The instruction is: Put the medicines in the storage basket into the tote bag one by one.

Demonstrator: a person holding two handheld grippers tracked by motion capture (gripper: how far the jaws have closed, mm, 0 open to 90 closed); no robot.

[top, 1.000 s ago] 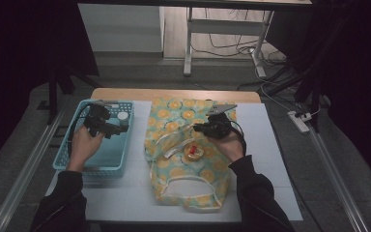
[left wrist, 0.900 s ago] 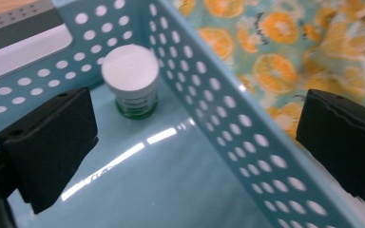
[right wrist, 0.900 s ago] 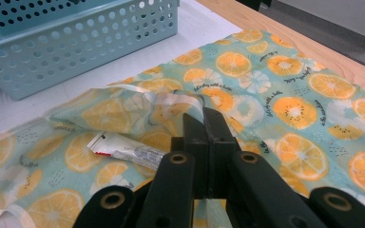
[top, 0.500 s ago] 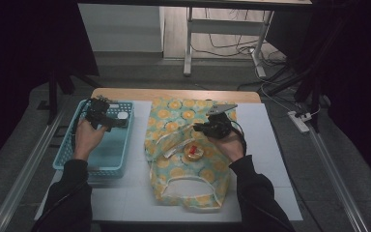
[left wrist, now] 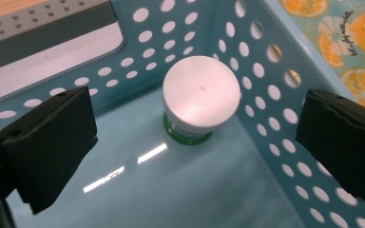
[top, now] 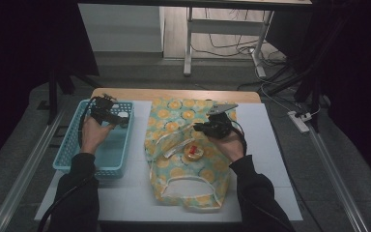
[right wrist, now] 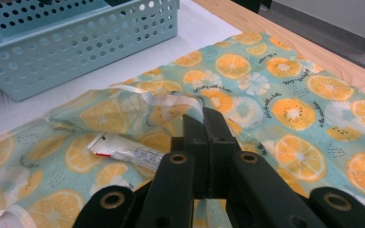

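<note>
Over the far end of the pale blue basket (top: 75,150), the left gripper (top: 107,112) hangs with its jaws spread wide on either side of a white-lidded jar (left wrist: 200,97), touching nothing. Beside the basket lies an orange-print bag (top: 174,128), where the right gripper (right wrist: 206,124) has its jaws pressed together on the bag's raised rim, near a small tube (right wrist: 123,149) inside.

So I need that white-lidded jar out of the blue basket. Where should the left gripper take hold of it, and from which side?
Grip the jar across its round white lid, coming straight down from above. It stands upright near the basket's corner, so the perforated walls likely block a sideways approach. The left gripper is open, its jaws wider than the lid, one on either side.
</note>
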